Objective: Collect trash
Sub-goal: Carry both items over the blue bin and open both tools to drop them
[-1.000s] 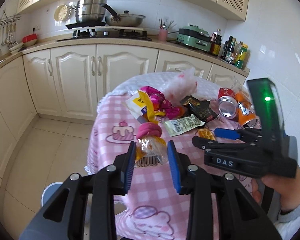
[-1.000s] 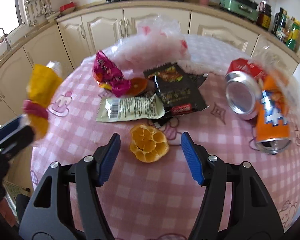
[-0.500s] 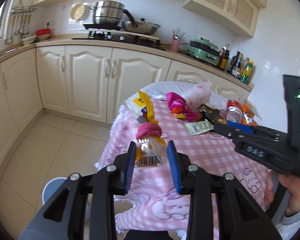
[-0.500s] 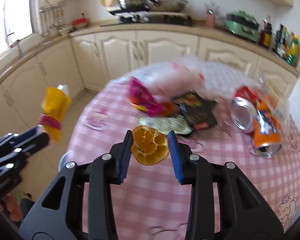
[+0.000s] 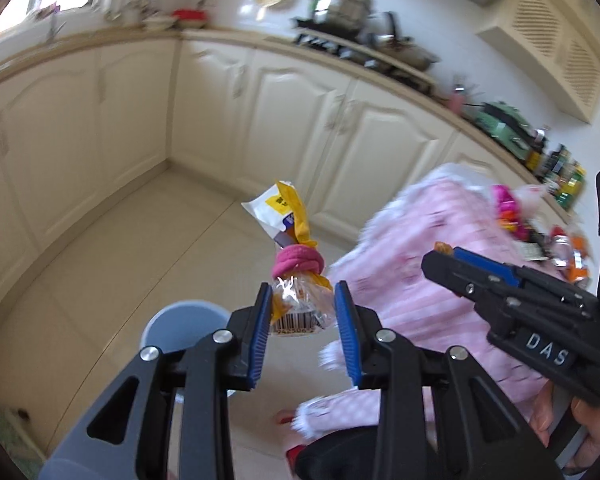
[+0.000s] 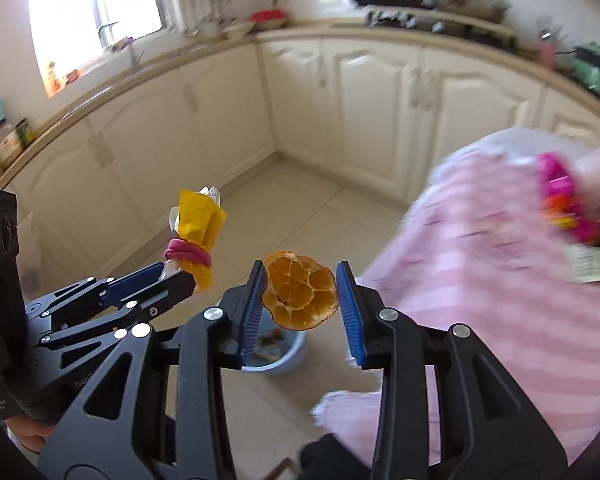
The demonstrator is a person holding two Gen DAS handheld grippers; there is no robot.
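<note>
Left gripper (image 5: 302,330) jaws clamped, mid-air; right gripper (image 6: 301,308) likewise, alongside

Home kitchen: cream cabinets (image 5: 384,140), stove pots (image 5: 340,0).

Both wrist views face floorward, sharing the bin (image 5: 180,322)
</note>
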